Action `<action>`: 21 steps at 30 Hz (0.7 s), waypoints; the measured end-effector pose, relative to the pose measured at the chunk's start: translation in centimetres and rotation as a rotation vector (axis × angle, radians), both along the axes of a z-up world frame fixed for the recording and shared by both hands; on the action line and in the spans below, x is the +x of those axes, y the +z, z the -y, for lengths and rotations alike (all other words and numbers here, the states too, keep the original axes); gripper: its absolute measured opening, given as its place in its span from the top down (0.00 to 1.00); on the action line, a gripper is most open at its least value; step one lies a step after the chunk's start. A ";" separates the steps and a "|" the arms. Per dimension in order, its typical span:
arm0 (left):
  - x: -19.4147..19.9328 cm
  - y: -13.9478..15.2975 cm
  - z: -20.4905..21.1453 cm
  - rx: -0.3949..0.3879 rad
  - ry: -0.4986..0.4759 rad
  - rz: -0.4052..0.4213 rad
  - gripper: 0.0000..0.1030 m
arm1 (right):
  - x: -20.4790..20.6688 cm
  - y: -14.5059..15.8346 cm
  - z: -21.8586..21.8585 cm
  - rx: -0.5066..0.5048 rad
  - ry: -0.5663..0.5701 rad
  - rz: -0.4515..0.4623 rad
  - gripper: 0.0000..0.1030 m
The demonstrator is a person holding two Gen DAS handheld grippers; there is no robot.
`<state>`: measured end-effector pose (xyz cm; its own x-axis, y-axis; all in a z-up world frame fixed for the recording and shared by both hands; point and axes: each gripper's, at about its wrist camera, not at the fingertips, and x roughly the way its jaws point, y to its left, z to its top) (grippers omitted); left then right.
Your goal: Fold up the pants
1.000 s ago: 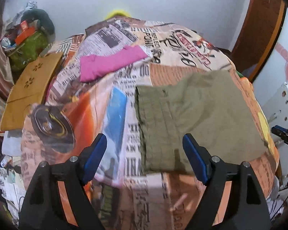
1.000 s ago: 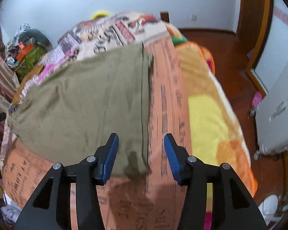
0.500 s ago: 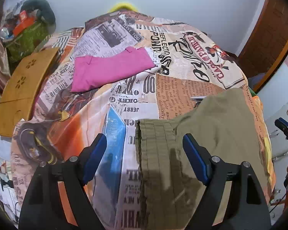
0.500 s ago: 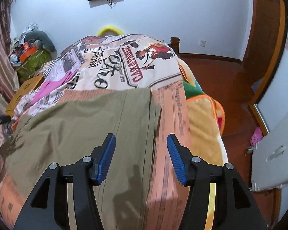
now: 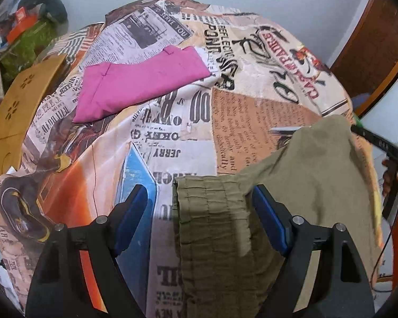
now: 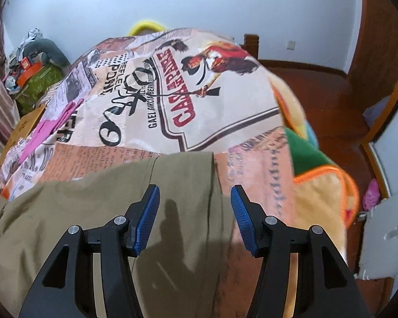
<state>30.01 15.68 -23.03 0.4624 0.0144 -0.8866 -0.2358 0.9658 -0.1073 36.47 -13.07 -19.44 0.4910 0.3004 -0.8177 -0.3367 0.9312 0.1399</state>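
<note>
The olive pants (image 5: pixel 252 225) are lying on the bed (image 5: pixel 172 143). Both the left claw (image 5: pixel 200 212) and right claw (image 6: pixel 195 212) are gaping wide, empty, straddling the pants' edges; gripping probably comes next.

One olive pants (image 5: pixel 299 185), one pink garment (image 5: pixel 140 84), one bedspread (image 5: pixel 252 61) — two grippers (image 5: pixel 200 212).

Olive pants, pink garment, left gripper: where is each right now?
olive pants (image 5: pixel 215 228), left wrist view, on the gathered waistband.
pink garment (image 5: pixel 143 84), left wrist view, mid-cloth.
left gripper (image 5: pixel 200 212), left wrist view, between the open fingertips.
</note>
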 end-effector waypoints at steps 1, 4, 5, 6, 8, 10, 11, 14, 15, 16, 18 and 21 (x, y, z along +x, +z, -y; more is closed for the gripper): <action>0.1 -0.4 0.0 0.005 -0.001 -0.008 0.21 | 0.5 -0.4 -0.2 0.003 -0.001 -0.004 0.50; 0.1 -1.4 -0.2 -0.009 0.009 -0.018 0.21 | 1.8 -1.5 -0.8 0.009 -0.004 -0.015 0.50; 0.0 -1.6 -0.3 -0.012 0.014 -0.017 0.21 | 2.1 -1.7 -1.0 0.013 0.000 -0.019 0.50; 0.0 -1.8 -0.3 -0.015 0.018 -0.016 0.20 | 2.5 -2.0 -1.2 0.015 0.007 -0.030 0.50; -0.1 -2.2 -0.5 -0.022 0.029 -0.015 0.19 | 3.1 -3.0 -1.8 0.000 0.034 -0.082 0.69; -0.2 -2.3 -0.7 -0.031 0.038 -0.009 0.19 | 3.1 -3.6 -2.4 -0.051 0.043 -0.081 0.89; -0.3 -2.2 -0.8 -0.029 0.046 -0.001 0.19 | 3.1 -3.9 -2.6 -0.078 0.051 -0.079 0.92; -0.6 -1.7 -0.8 0.013 0.066 0.027 0.19 | 2.6 -4.2 -2.7 -0.113 0.073 -0.051 0.93; -0.6 -1.7 -0.7 0.027 0.072 0.027 0.19 | 2.4 -4.2 -2.8 -0.129 0.079 -0.048 0.93; -0.6 -1.6 -0.7 0.029 0.077 0.028 0.20 | 2.4 -4.3 -2.9 -0.143 0.083 -0.044 0.94; -0.7 -1.6 -0.8 0.042 0.100 0.031 0.20 | 2.3 -4.7 -3.1 -0.184 0.091 -0.040 0.94; -0.6 -1.9 -1.4 0.012 0.123 0.025 0.20 | 2.1 -5.0 -3.8 -0.233 0.103 -0.037 0.94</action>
<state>29.37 17.12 -24.95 0.4786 0.0827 -0.8741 -0.3497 0.9312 -0.1033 38.54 -9.31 -24.42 0.4364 0.1481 -0.8875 -0.4298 0.9009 -0.0610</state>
